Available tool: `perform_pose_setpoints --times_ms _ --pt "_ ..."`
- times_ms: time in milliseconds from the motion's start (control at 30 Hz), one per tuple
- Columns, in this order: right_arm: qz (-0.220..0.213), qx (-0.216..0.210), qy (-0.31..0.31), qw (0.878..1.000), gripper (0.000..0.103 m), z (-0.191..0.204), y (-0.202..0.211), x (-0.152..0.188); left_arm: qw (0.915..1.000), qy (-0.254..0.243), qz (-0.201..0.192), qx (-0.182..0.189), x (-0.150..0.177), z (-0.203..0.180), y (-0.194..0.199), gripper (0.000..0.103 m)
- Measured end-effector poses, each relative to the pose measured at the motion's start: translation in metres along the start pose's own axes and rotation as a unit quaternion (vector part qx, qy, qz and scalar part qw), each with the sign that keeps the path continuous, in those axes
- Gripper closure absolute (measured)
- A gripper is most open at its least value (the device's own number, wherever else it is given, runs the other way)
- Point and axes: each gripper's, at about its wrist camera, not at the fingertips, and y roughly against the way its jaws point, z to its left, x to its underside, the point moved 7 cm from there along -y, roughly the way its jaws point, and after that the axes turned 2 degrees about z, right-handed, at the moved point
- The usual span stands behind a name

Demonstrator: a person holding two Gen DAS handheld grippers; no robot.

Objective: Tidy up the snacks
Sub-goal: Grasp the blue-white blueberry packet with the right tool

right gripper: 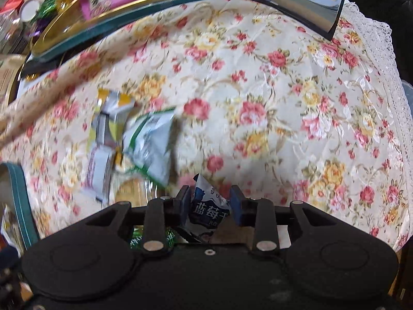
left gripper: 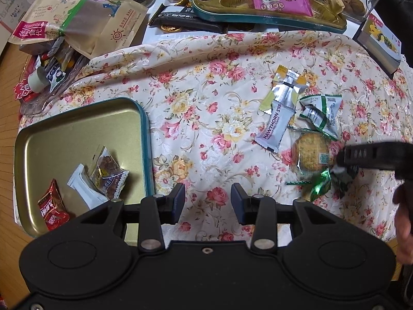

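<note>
Our right claw (right gripper: 209, 202) pinches a blue-and-white packet (right gripper: 209, 213) off the floral surface (right gripper: 271, 129), seemingly bound for the gold tin (left gripper: 64, 129), beside which our left claw (left gripper: 208, 201) waits open and empty.

A blue-and-white snack packet (right gripper: 210, 208) sat pinched upright between the right gripper's (right gripper: 210, 201) pads, above the floral cloth's near edge; three packets (left gripper: 103, 178) lay in the gold tin's (left gripper: 77, 126) near corner.

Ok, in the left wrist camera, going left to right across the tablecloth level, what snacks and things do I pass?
Gold tin → red candy packet → white packet → hawthorn strip → round biscuit → right gripper
</note>
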Motion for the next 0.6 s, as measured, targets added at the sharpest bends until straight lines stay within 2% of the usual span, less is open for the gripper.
perform_pose_setpoints --times_ms 267,467,600 --pt "0.006 -0.024 0.016 1.0 0.066 -0.004 0.008 0.036 0.9997 -0.016 -0.001 0.017 0.003 -0.019 -0.001 0.054" --pt "-0.011 -0.057 -0.013 0.998 0.066 -0.012 0.02 0.036 0.9974 -0.049 -0.026 0.046 -0.005 -0.057 -0.006 0.054" --pt "-0.021 -0.074 -0.032 0.996 0.066 -0.02 0.033 0.031 0.9969 -0.042 -0.021 0.062 -0.011 -0.081 -0.016 0.055"
